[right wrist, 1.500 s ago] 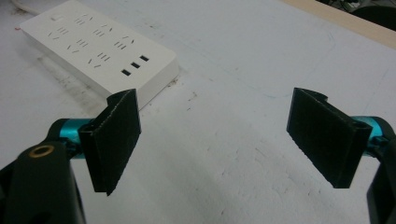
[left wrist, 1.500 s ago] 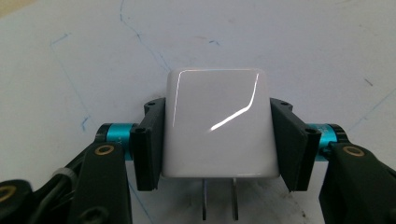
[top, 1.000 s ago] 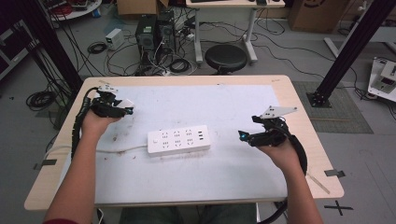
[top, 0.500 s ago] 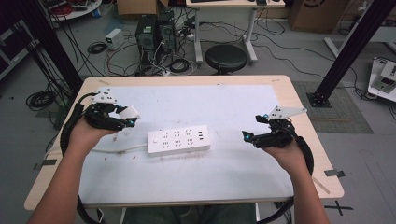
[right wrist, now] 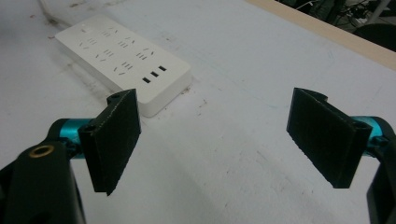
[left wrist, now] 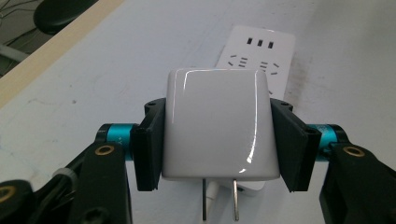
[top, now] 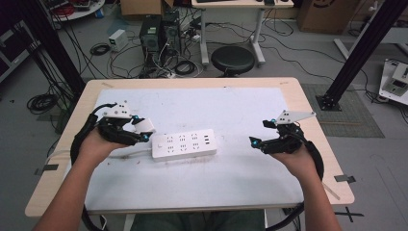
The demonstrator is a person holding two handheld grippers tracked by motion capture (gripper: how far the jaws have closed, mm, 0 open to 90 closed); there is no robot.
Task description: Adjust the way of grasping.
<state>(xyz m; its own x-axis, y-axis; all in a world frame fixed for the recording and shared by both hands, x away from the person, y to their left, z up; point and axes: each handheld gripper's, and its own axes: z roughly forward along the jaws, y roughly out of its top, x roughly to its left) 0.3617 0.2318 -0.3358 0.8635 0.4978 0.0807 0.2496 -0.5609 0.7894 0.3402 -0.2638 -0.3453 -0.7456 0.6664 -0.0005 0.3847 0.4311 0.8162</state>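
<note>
Closer to the power strip (top: 183,144) now, left tool (top: 142,131) clamps a white charger (left wrist: 219,123) — right tool (top: 262,134) gapes apart.

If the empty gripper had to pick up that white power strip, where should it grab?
Probably across the narrow width of the power strip, descending from above at its near end. It lies flat and long, and the open right gripper looks wide enough only for that narrow span.
</note>
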